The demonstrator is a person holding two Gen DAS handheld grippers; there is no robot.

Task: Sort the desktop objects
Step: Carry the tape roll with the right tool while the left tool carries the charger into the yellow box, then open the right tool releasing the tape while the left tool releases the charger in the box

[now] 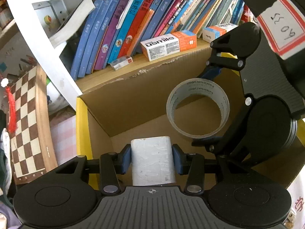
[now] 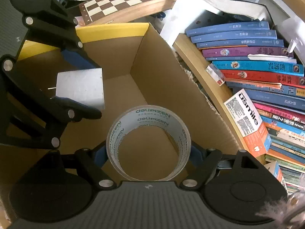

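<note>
- A scuffed, pale rectangular block sat clenched in the left tongs, over the open corrugated cardboard box.
- The right tongs, tilted down, gripped a glossy tape roll over that box.

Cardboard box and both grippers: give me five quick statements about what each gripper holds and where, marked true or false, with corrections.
1. The left gripper is shut on a white rectangular block. True.
2. The right gripper is open, with nothing between its pads. False: it is shut on a roll of clear tape, pads pressing on the roll's two sides.
3. Both held things hang over the open cardboard box. True.
4. The orange and white usmile box lies inside the cardboard box. False: it lies on the shelf in front of the books.
5. The tape roll rests on the box floor. False: it is held up in the right gripper, above the floor.
</note>
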